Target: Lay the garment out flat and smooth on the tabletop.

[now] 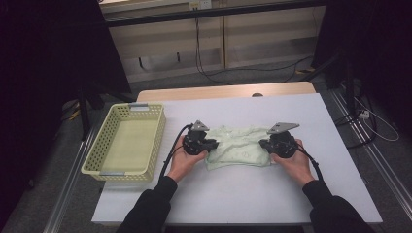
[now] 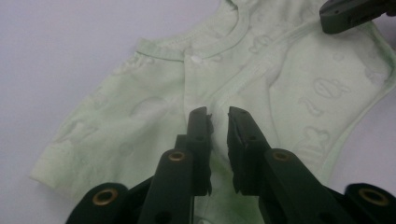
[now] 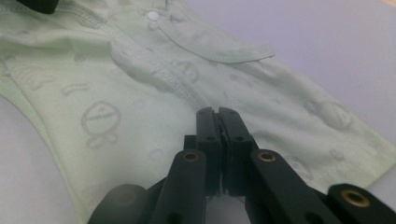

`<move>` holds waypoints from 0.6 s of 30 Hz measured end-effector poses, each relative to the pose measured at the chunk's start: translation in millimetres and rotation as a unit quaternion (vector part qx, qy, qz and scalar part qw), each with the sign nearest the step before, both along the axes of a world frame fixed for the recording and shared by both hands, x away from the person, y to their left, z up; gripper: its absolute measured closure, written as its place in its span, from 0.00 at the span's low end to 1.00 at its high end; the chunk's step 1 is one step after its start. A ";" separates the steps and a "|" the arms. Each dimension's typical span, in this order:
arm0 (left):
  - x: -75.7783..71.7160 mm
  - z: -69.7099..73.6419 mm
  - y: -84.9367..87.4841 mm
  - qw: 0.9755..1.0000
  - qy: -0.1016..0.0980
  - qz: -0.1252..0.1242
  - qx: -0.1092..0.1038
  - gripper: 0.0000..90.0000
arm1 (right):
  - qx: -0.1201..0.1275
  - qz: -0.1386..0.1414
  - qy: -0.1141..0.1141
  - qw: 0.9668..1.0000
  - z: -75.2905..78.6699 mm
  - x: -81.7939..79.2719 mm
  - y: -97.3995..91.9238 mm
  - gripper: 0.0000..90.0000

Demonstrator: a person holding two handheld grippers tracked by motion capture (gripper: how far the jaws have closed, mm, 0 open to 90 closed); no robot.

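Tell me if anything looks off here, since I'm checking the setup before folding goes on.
Nothing is spilled or damaged. The pale green baby garment lies rumpled, not flat, on the white table, between the left gripper and right gripper. The yellow basket sits squarely.

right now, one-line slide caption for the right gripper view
Right gripper with fingers pressed together over a pale green baby garment on a white table.

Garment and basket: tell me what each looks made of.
Garment: soft knit fabric, probably cotton, pale green and matte; stitched seams, snap button and faint printed figures show. Basket: likely moulded plastic, pale yellow, slightly glossy; its walls are a regular perforated lattice.
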State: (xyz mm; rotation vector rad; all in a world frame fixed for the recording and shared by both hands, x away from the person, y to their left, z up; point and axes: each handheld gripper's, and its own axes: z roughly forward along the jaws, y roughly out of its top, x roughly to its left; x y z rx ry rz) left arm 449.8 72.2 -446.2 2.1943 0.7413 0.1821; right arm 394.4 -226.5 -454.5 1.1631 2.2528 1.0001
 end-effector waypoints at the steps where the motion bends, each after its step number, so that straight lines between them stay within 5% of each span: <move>1: 0.6 -1.0 -0.3 1.000 0.002 0.000 0.001 0.86 | 0.000 0.000 0.000 1.000 0.8 -0.8 0.0 0.99; 6: 1.0 -5.6 -4.5 1.000 0.003 -0.001 0.005 0.86 | 0.007 0.008 -0.008 1.000 6.8 -8.5 -1.0 0.99; 9: -0.5 -6.7 -6.5 1.000 0.000 -0.006 0.014 0.97 | 0.010 0.008 -0.010 1.000 8.4 -10.5 -2.4 0.99; 18: -4.4 6.2 2.2 1.000 -0.006 -0.010 -0.012 0.99 | 0.023 0.011 -0.010 1.000 12.0 -12.9 -4.8 0.99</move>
